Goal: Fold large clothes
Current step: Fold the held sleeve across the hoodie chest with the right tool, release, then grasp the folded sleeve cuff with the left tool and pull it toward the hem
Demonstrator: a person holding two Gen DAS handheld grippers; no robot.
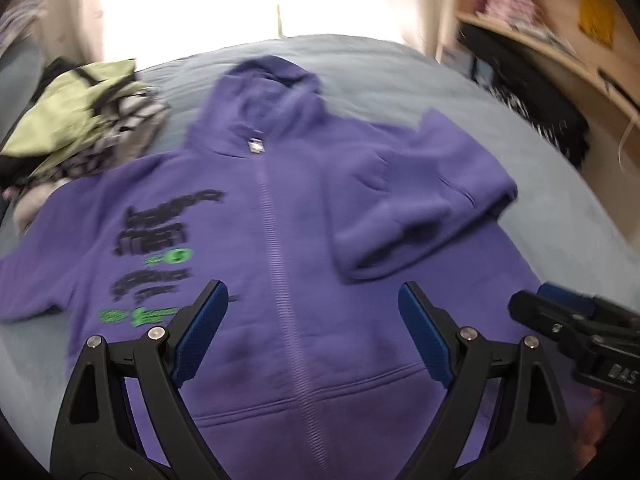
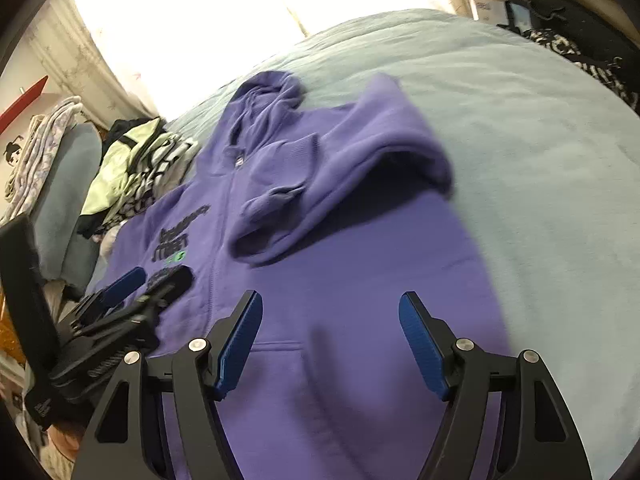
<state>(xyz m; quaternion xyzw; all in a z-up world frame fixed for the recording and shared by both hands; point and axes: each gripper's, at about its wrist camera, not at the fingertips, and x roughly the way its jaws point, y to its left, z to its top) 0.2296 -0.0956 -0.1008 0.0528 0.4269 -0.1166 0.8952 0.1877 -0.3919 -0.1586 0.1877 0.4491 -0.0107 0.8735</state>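
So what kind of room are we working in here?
Most likely a bedroom: the purple hoodie lies on a bed with a light blue cover, a pile of clothes beside it, and wooden shelves.

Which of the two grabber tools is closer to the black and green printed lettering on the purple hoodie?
Left. The left gripper hovers right over the printed lettering on the hoodie. The right gripper is across the zipper, over the plain half.

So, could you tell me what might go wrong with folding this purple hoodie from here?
The folded-in sleeve sits bunched and raised on the purple zip-up hoodie, so it may slip off. The other sleeve is still spread near the pile of clothes and could snag. Both open hand-held grippers, left and right, hold nothing.
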